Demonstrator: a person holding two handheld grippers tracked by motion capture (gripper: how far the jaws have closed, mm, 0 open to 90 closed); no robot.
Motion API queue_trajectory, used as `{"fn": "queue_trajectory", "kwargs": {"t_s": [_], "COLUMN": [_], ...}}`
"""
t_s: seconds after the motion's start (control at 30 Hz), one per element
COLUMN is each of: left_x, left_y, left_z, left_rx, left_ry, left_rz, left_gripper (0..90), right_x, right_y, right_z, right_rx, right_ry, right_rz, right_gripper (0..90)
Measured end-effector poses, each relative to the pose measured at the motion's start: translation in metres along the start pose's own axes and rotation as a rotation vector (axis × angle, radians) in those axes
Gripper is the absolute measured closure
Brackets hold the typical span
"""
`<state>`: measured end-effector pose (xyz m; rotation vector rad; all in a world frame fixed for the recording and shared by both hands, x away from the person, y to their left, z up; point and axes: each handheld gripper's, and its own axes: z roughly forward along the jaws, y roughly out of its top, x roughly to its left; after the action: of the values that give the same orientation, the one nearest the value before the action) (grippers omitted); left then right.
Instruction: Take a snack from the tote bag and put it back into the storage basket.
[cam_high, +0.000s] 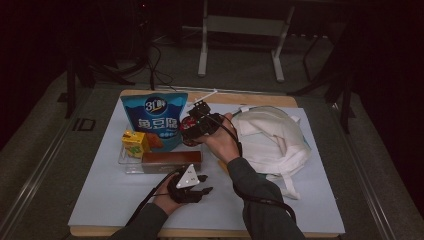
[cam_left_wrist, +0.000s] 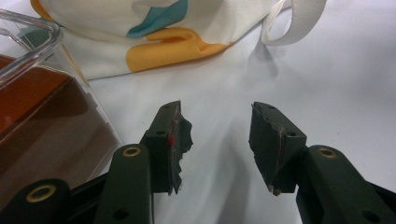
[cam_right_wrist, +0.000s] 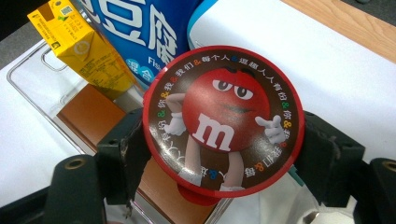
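The right gripper (cam_right_wrist: 223, 154) has its jaws pressed on either side of a round red M&M's tub (cam_right_wrist: 223, 121), lid toward its camera; in the high view the tub (cam_high: 190, 129) hangs just above the right end of the clear plastic tray (cam_high: 131, 165), at about one o'clock from the left gripper (cam_high: 202, 186). The tray holds a yellow juice carton (cam_high: 135, 142) at its left, a tall blue snack bag (cam_high: 155, 120) standing at the back, and a brown box (cam_high: 171, 158) lying along the front; the tub sits over that box at the bag's three o'clock. The left gripper (cam_left_wrist: 217, 140) rests low on the white table cover (cam_high: 100, 200), jaws apart at a middling width with nothing between them; a white cloth bag (cam_high: 270, 137) lies at three o'clock from the tub.
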<state>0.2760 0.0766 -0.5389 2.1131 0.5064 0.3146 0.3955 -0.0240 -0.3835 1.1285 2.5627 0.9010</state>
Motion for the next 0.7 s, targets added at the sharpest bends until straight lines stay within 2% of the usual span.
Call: {"fn": "queue_trajectory", "kwargs": {"t_s": [0.27, 0.7], "left_x": [0.001, 0.000], "left_y": [0.000, 0.000], "left_z": [0.000, 0.000], "left_rx": [0.005, -0.003], "left_ry": [0.003, 0.000], "left_rz": [0.009, 0.000], "left_gripper": [54.2, 54.2], "right_x": [0.000, -0.003], "right_y": [-0.001, -0.006], "right_z": [0.007, 0.018], "right_rx": [0.011, 0.030], "right_ry": [0.003, -0.002], "right_rz": [0.004, 0.018], "right_gripper": [25.6, 25.6]}}
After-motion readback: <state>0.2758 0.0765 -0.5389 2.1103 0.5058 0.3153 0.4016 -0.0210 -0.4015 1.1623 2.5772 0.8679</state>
